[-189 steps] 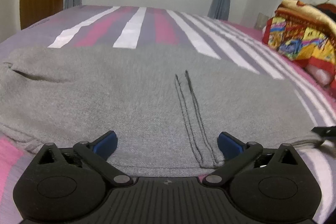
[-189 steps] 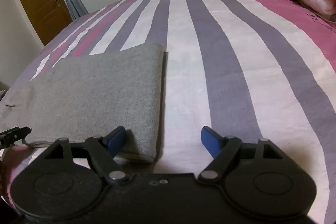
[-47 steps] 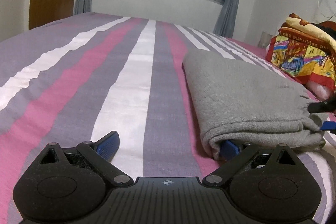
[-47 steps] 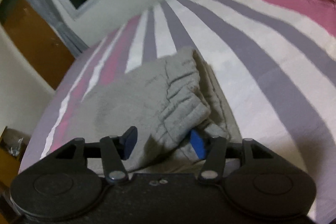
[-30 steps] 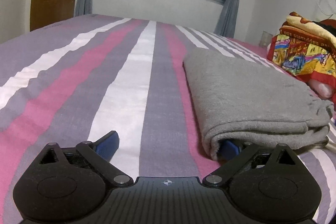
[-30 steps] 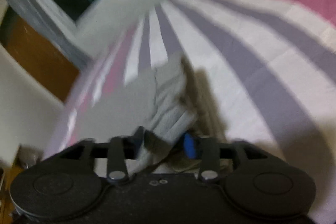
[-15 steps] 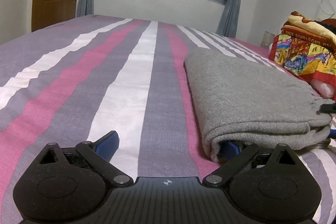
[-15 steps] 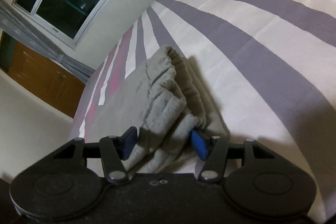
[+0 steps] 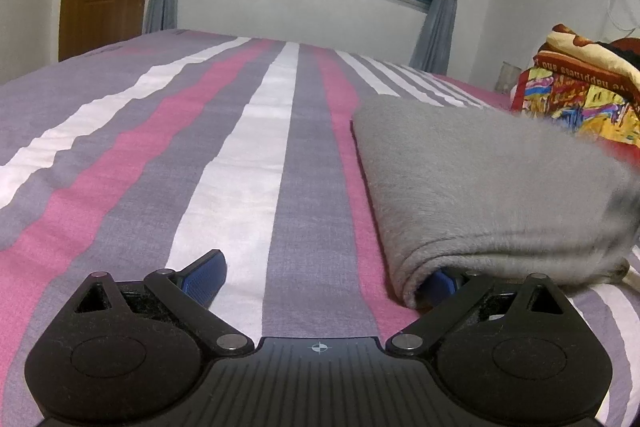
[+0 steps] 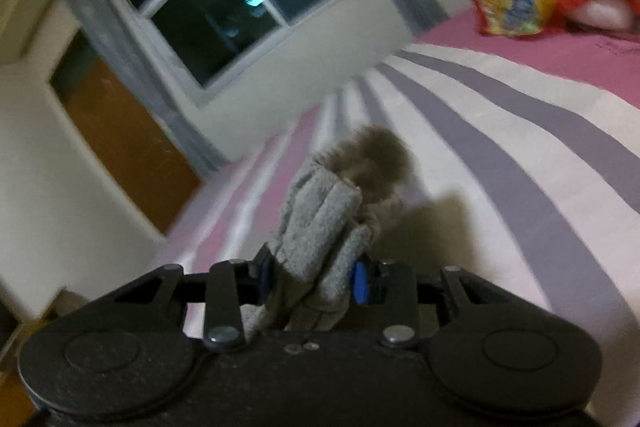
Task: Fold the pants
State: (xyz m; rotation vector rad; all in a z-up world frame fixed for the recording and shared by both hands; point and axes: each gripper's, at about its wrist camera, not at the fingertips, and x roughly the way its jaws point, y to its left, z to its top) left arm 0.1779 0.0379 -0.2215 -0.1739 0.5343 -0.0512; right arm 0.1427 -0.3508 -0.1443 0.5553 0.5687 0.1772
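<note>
The right tool, whose jaws have just been closing, pinches a bunched edge of the grey pants folded on the striped bed, probably to lift them, while the left tool stands open, one finger tucked under the fold.

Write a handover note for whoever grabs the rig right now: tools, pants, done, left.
Left tool: open, one finger tucked under the near corner of the folded grey pants, the other on the striped bedsheet.
Right tool: jaws just closing, now clamped on the bunched waistband end.
Done: pants already folded into a thick stack on the bed's right side.
Left: probably carry this end over for one more fold, release, flatten.
</note>
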